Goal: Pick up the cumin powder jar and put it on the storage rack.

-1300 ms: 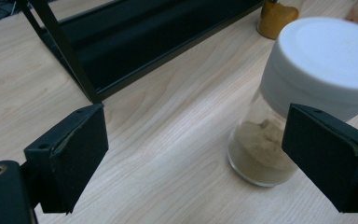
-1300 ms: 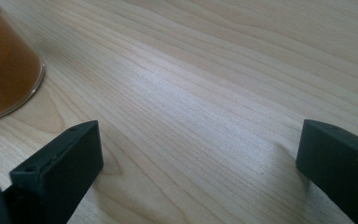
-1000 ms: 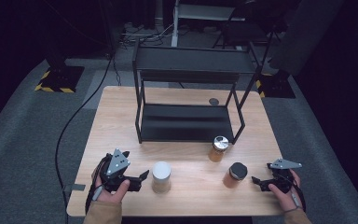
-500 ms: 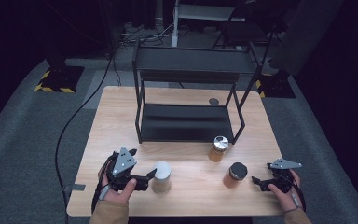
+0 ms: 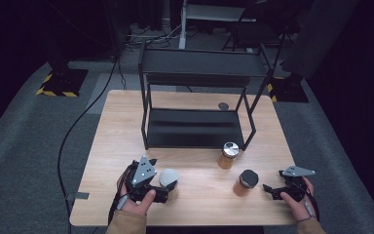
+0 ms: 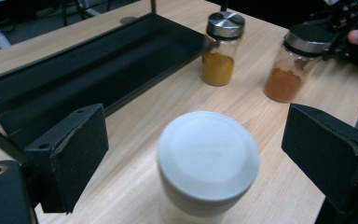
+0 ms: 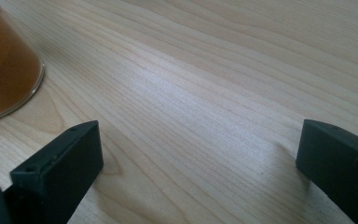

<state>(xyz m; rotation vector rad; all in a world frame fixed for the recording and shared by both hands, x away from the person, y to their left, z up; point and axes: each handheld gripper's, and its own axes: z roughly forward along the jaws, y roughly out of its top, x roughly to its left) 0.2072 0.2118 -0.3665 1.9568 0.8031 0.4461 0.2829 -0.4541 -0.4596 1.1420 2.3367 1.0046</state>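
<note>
The left hand-held gripper sits near the front edge of the wooden surface with its jaws spread wide on either side of the white-lidded jar; gaps show between both pads and the jar, so nothing is grasped. The jar stands upright in front of the black metal shelf. The right hand-held gripper rests at the front right, released, jaws apart over bare wood, just beside the dark-lidded jar of orange-brown powder. A silver-lidded jar stands by the shelf's front right leg.
</note>
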